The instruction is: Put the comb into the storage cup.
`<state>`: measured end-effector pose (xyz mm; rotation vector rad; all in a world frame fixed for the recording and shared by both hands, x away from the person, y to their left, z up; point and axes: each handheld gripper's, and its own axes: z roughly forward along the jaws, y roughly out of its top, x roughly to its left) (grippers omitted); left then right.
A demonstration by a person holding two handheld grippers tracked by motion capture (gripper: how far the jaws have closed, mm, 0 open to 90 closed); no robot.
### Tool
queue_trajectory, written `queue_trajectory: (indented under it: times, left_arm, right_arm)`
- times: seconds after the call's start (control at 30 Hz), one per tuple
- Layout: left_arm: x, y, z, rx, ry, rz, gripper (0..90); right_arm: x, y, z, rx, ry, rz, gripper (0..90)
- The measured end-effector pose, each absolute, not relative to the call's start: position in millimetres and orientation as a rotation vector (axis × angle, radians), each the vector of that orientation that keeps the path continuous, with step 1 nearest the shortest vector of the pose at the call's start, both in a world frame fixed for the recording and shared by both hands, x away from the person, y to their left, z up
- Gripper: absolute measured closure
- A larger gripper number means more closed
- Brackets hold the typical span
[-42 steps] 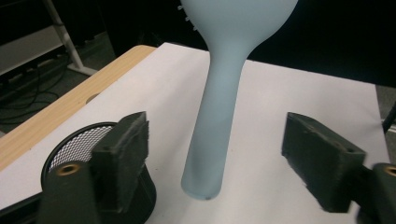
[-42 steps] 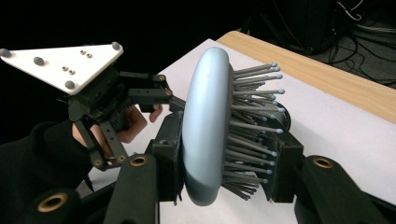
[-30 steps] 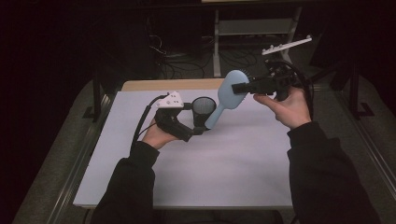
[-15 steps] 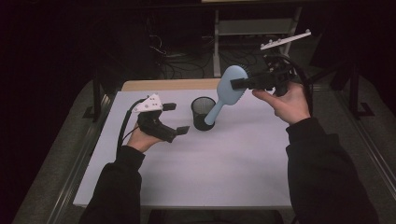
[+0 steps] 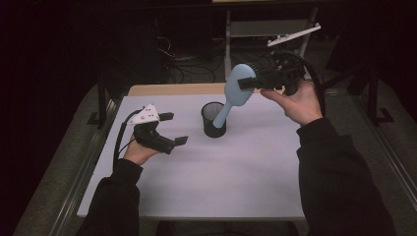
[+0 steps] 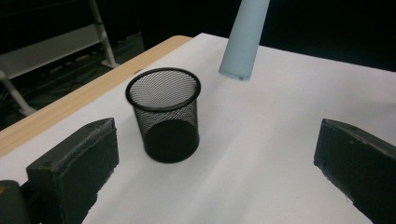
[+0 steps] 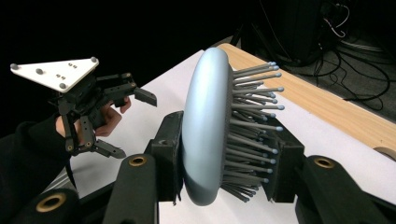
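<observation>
The table carries a white top surface with a light wooden strip along its far edge; it occupies the centre of the high view. The person's dark sleeves enter from the bottom of that view, one on each side.

The right gripper is held raised above the far right part of the table, by the right hand. Its jaws pinch the head of a light blue hairbrush. In the right gripper view, one jaw presses on the smooth back of the hairbrush head and the other jaw bears against the bristle side, with grey bristles projecting toward the wooden edge. The hairbrush handle slopes down and toward the person, and its end sits at the rim of the cup in the high view. In the left gripper view, the handle end hangs above the table just beside the cup, not inside it.

The left gripper is held low over the left part of the table, well apart from the cup. Its jaws are spread wide and hold nothing.

The black mesh cup stands upright on the white surface, near the table's far centre, between the two grippers. Its interior appears empty.
</observation>
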<state>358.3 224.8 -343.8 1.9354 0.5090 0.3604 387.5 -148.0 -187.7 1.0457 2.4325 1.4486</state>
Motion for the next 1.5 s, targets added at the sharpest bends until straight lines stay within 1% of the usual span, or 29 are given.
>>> queue_trajectory:
  times: [0.37, 0.8, 1.5]
  left_arm:
    - [351.3, 245.0, -357.0, 1.906, 0.539, 0.359, 0.0]
    - [344.8, 266.9, -370.3, 1.901, 0.562, 0.341, 0.0]
    - [336.5, 297.0, -397.4, 1.872, 0.648, 0.339, 0.0]
  right_arm:
    - [397.5, -136.7, -176.0, 1.025, 2.43, 1.417, 54.7]
    - [409.8, -132.3, -170.2, 1.044, 2.405, 1.397, 54.6]
    - [431.9, -129.6, -170.4, 1.057, 2.357, 1.368, 54.5]
